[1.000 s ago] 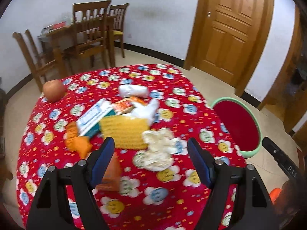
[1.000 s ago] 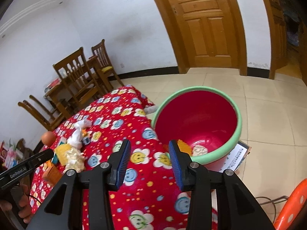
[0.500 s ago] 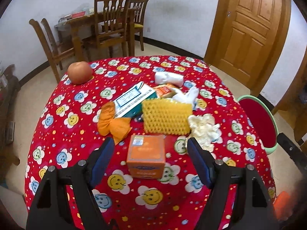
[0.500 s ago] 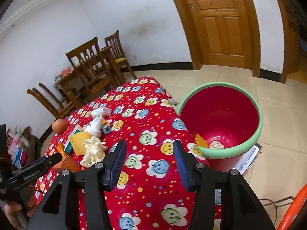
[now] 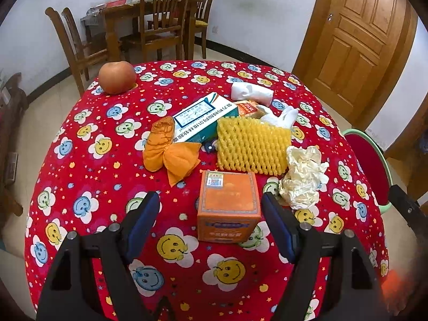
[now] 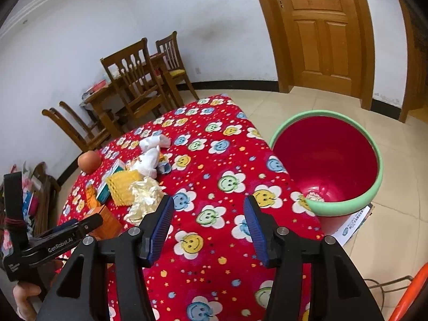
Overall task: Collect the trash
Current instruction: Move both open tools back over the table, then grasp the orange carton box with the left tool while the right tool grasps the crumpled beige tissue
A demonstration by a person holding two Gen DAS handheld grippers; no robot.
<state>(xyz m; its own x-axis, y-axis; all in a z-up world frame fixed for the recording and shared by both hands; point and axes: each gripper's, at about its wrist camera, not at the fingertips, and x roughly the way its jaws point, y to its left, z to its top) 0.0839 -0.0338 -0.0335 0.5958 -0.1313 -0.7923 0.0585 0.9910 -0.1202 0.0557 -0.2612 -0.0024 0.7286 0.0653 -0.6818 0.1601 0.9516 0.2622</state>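
A pile of trash lies on the red flowered tablecloth (image 5: 88, 187): an orange box (image 5: 228, 206), yellow foam netting (image 5: 251, 147), a crumpled cream paper (image 5: 305, 179), an orange wrapper (image 5: 171, 152), a white-and-teal carton (image 5: 203, 119) and white tissues (image 5: 251, 92). My left gripper (image 5: 210, 214) is open, just short of the orange box, which sits between the fingertips without touching them. My right gripper (image 6: 208, 219) hovers over bare cloth with nothing between its jaws, which are opening. The red bin (image 6: 329, 160) with a green rim stands beside the table, some trash at its bottom.
An apple (image 5: 117, 77) rests at the table's far left corner. Wooden chairs (image 5: 163, 18) and a small table stand against the back wall, near a wooden door (image 5: 353, 40). An orange stool edge (image 6: 412, 294) shows at the lower right.
My left gripper swung left and dropped toward the pile, so the orange box now lies between its fingertips. My right gripper drifted from the bin over the table and its jaws widened.
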